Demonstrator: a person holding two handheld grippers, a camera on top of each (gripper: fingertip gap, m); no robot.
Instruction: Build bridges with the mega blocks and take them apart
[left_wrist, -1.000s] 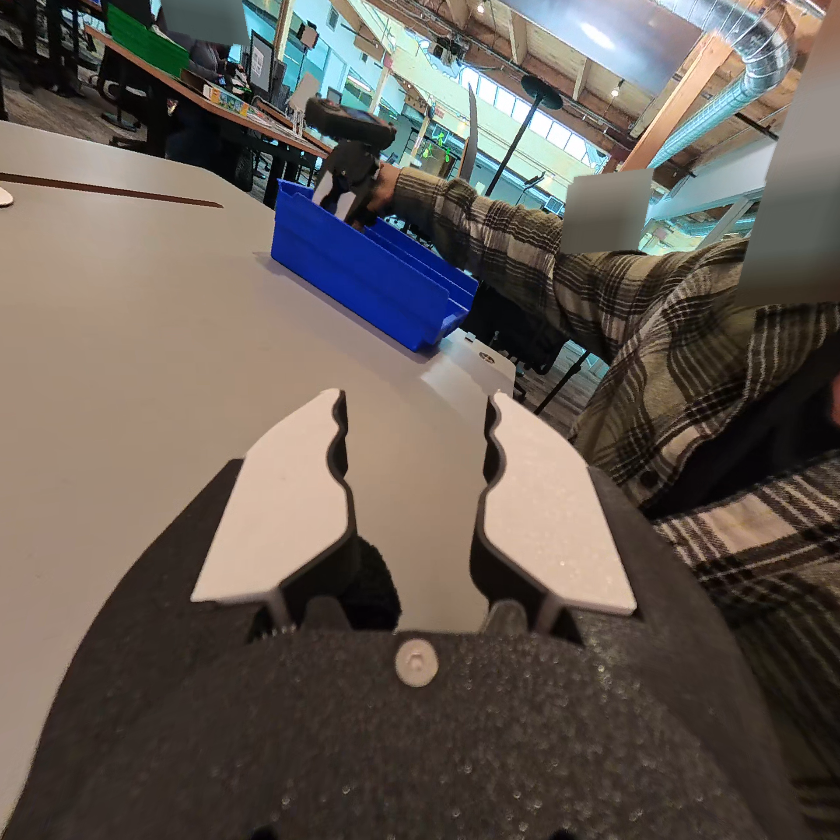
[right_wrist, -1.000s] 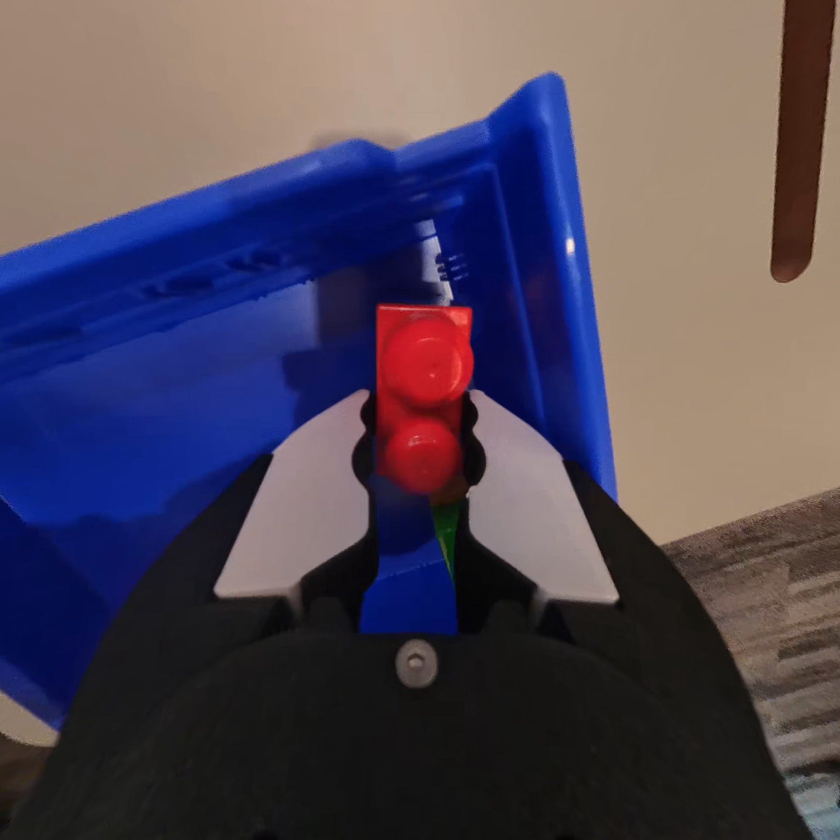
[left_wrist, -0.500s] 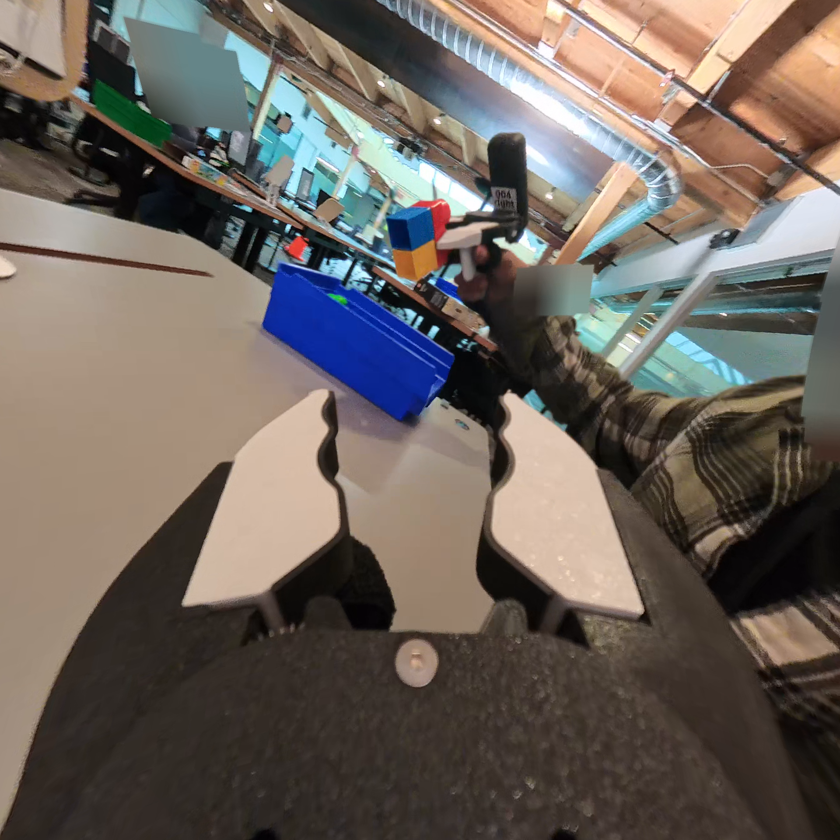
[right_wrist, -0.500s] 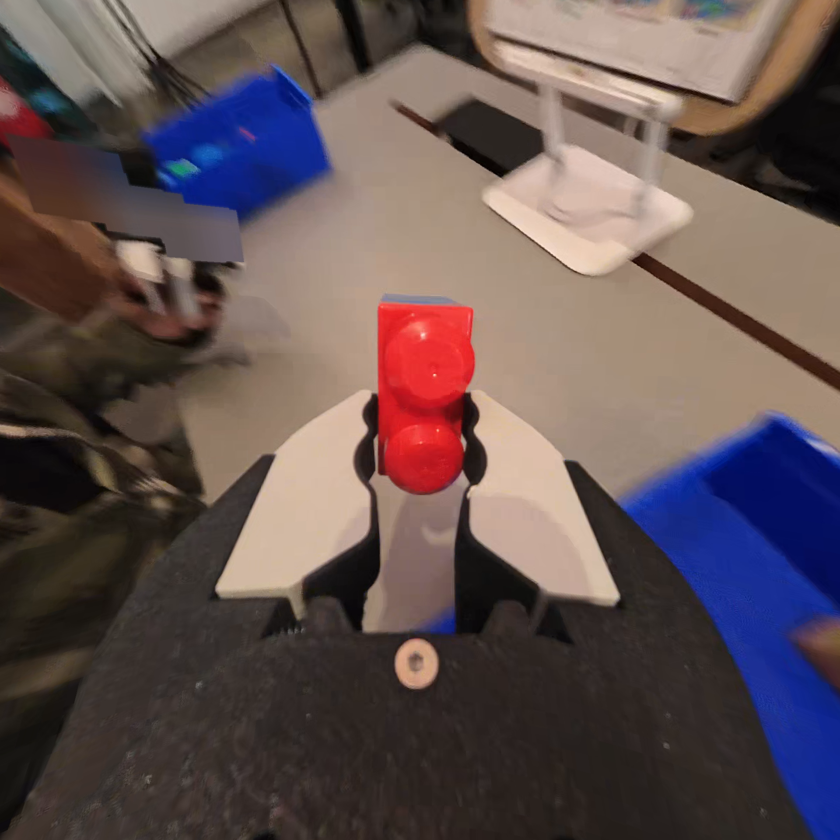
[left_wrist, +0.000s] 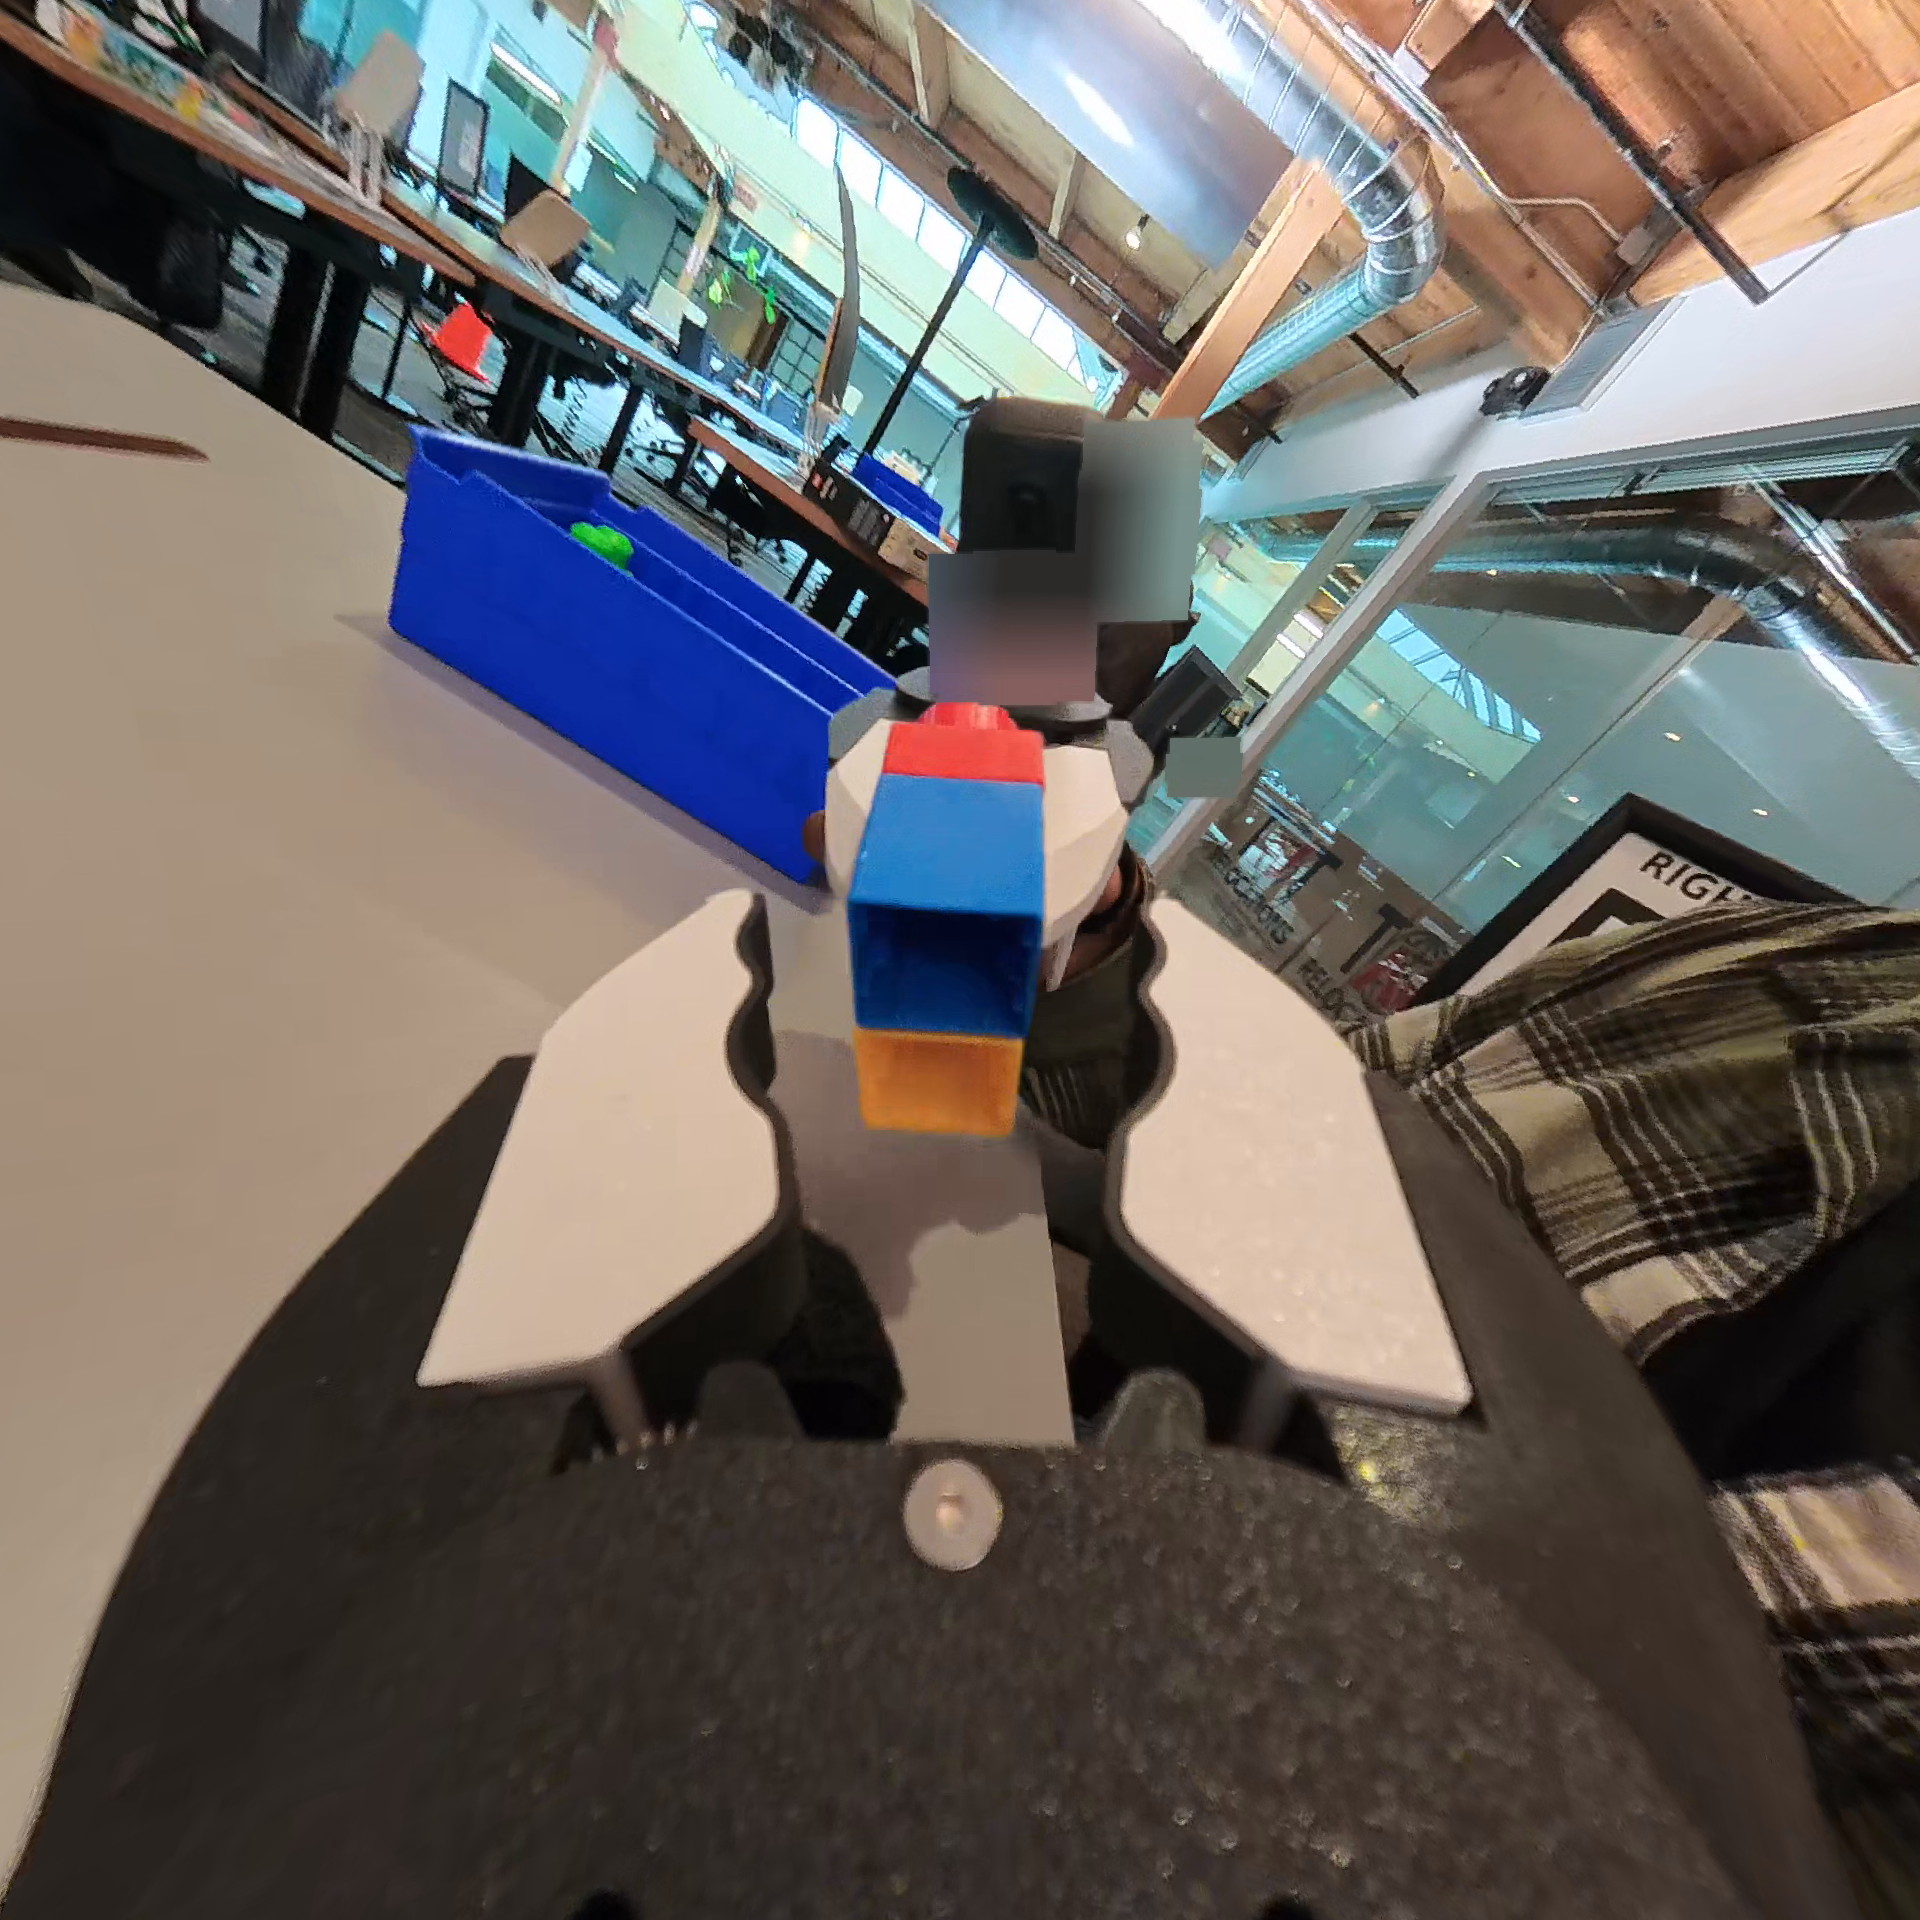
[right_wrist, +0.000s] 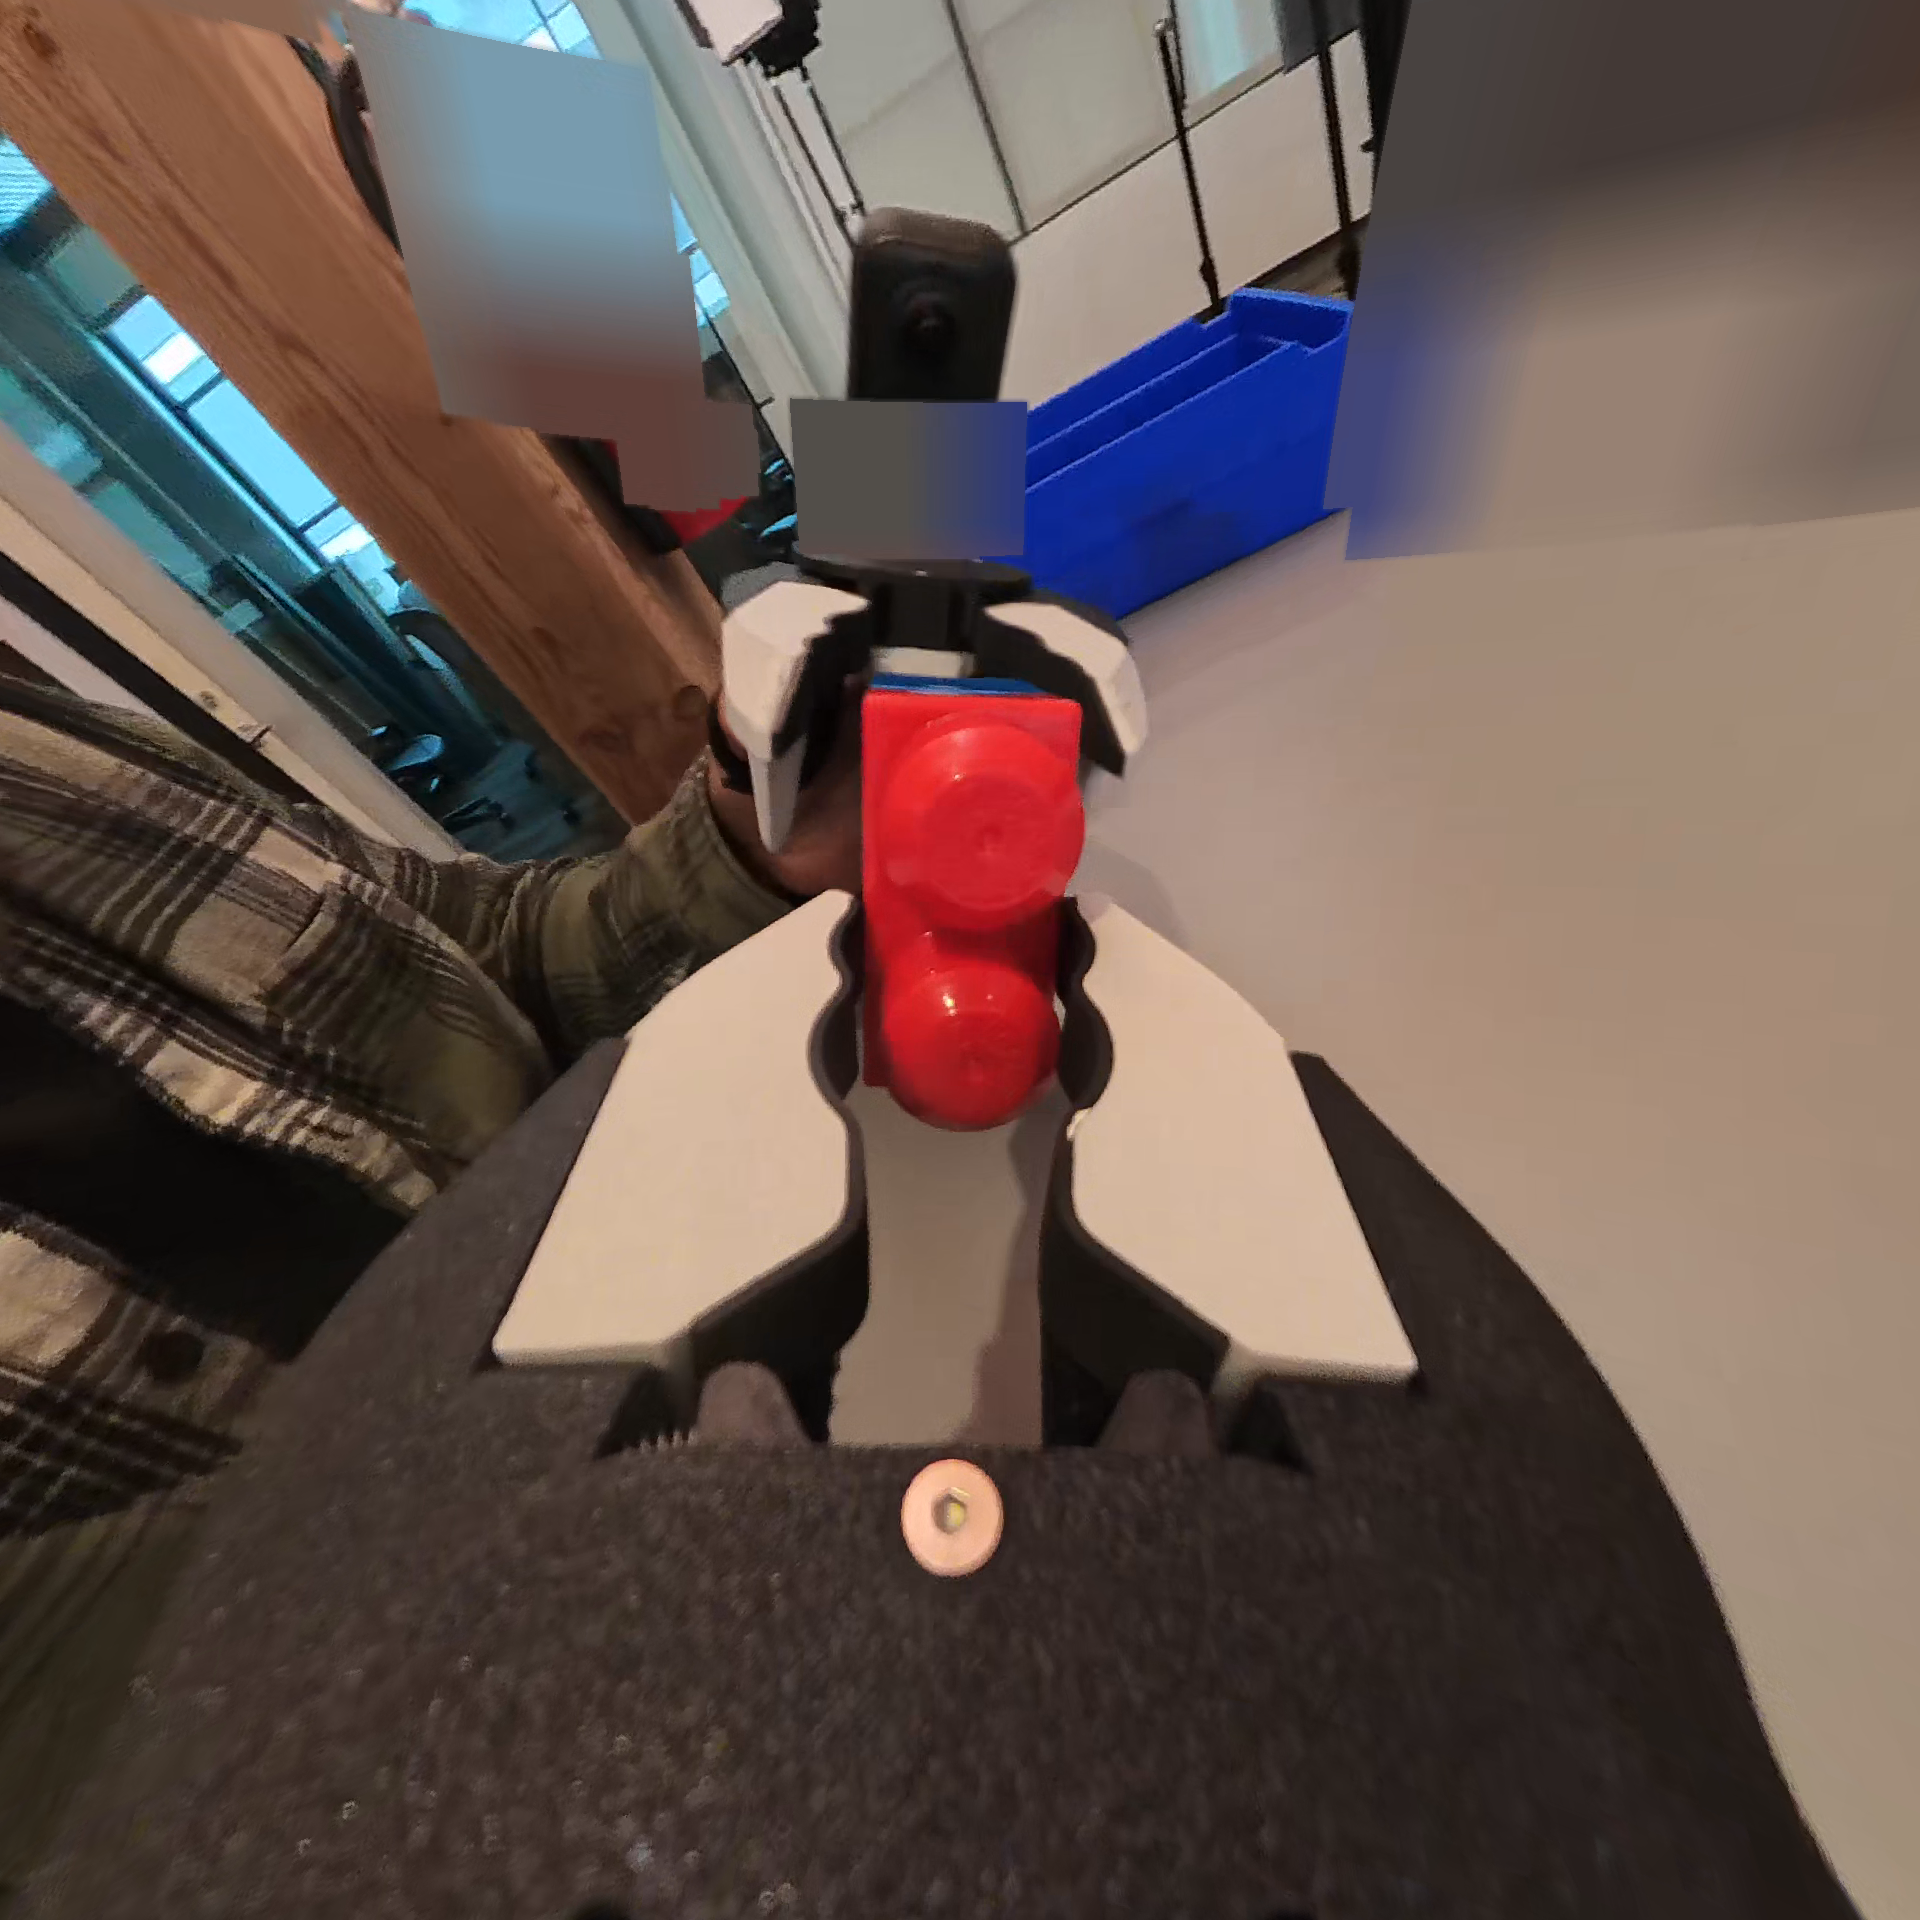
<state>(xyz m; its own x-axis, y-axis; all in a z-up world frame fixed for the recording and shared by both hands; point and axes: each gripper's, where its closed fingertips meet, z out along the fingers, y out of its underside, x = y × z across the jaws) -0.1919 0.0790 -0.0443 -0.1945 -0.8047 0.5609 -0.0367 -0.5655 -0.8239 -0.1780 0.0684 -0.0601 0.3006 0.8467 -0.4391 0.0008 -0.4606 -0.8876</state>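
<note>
My right gripper (right_wrist: 961, 914) is shut on a red two-stud block (right_wrist: 966, 883), the top of a small stack. The left wrist view shows this stack end-on: the red block (left_wrist: 961, 753) on top, a blue block (left_wrist: 945, 904) below it and an orange block (left_wrist: 935, 1081) at the bottom, held off the table by the right gripper (left_wrist: 971, 800). My left gripper (left_wrist: 951, 925) is open and faces the stack. The blue and orange blocks sit between its fingers (left_wrist: 665, 1039) with a gap on each side. The left gripper also shows in the right wrist view (right_wrist: 930, 675).
A blue bin (left_wrist: 582, 644) stands on the grey table (left_wrist: 208, 831) behind the stack, with a green block (left_wrist: 601, 540) inside. The bin also shows in the right wrist view (right_wrist: 1174, 457). A plaid sleeve (left_wrist: 1610, 1091) lies at the right.
My right gripper lifted the red-topped stack out of the blue bin and swung it over in front of my left gripper. The left jaws opened a little wider, then held.
</note>
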